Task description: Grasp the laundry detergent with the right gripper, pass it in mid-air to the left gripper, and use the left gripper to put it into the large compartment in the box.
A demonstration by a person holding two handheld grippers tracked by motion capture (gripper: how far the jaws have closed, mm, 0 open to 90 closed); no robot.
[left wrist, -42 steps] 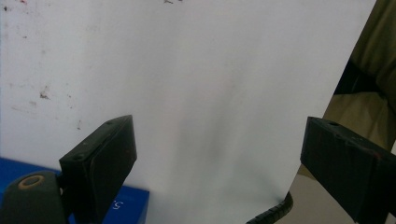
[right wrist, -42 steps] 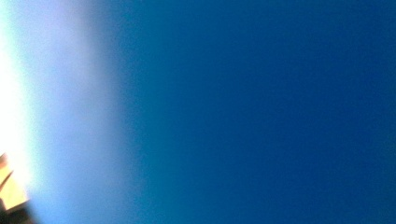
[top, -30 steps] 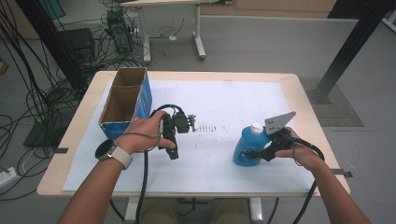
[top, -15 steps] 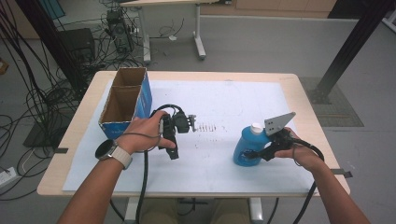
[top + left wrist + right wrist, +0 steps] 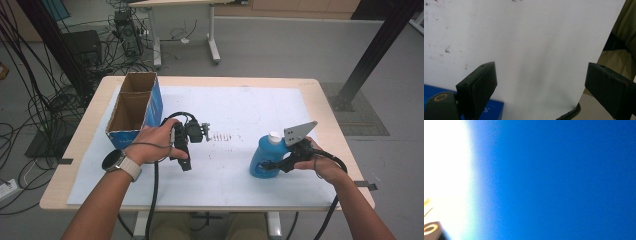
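Note:
A blue bottle point(image 5: 258, 152) with a white cap stands upright on the white sheet at the right. My right gripper point(image 5: 266, 164) reaches it from the right, its black jaws closed around the bottle's lower body. In the right gripper view the bottle's blue wall point(image 5: 549, 180) lies right against the lens, blurred. My left gripper point(image 5: 184, 157) rests on the sheet left of centre, held by the left hand, beside an open-topped box. Its jaws stand wide apart in the left gripper view, the left gripper point(image 5: 539, 75) open over bare white paper with nothing between them.
An open cardboard box point(image 5: 131, 107) with blue sides and two empty compartments stands at the table's left. A white paper sheet point(image 5: 250, 110) covers most of the wooden table point(image 5: 330, 125). Cables trail from both grippers toward the near edge.

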